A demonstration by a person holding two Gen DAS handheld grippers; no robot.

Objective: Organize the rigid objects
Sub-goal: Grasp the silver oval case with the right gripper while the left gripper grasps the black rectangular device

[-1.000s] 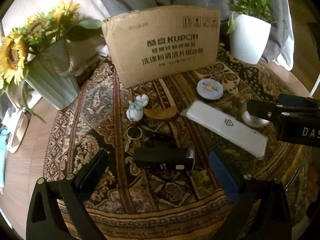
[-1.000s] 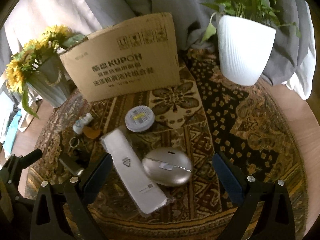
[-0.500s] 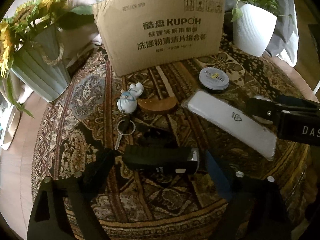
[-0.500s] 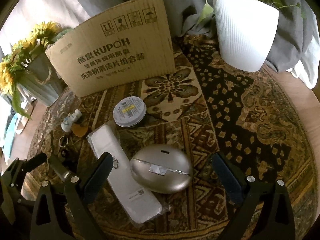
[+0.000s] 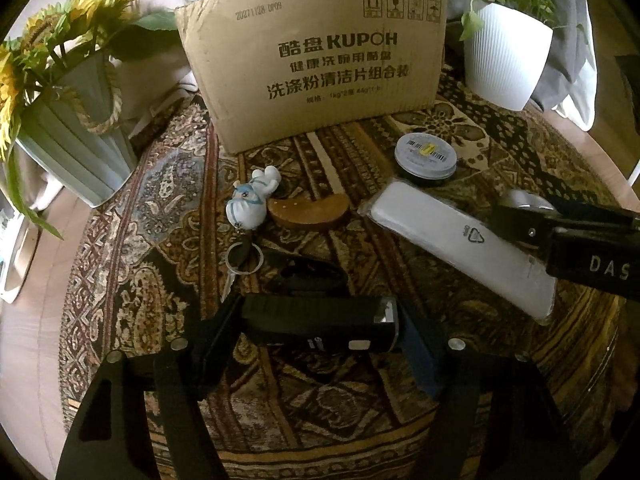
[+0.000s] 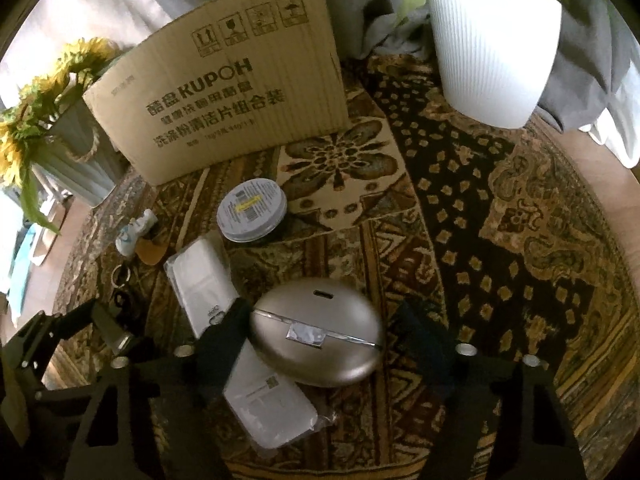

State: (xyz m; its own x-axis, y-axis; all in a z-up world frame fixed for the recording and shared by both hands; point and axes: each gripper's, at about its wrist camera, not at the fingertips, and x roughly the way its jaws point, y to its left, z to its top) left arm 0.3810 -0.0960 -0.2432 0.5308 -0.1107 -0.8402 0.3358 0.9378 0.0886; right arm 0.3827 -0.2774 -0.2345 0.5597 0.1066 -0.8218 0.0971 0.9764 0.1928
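A black rectangular device (image 5: 320,322) lies on the patterned cloth. My left gripper (image 5: 320,320) straddles it lengthwise; its jaws are closing and the pads (image 5: 416,344) touch both ends. A gold egg-shaped case (image 6: 316,332) sits between the fingers of my right gripper (image 6: 320,320). Those jaws are closing too: the left pad touches the case, while a gap remains at the right one. Beside the case lies a white flat packet (image 6: 200,276). Behind it stands a round tin (image 6: 252,214). A figurine keychain (image 5: 252,200), a brown wooden piece (image 5: 308,212) and a black fob (image 5: 308,276) lie near the device.
A cardboard box (image 5: 316,60) stands upright at the back. A sunflower vase (image 5: 72,132) is at the left and a white plant pot (image 5: 504,56) at the right. The patterned cloth (image 6: 500,220) covers a round table whose wooden rim (image 6: 616,208) shows.
Both grippers have narrowed. The left fingers came in from either side onto the black device's ends. The right fingers drew in around the gold case, and both views moved slightly closer.
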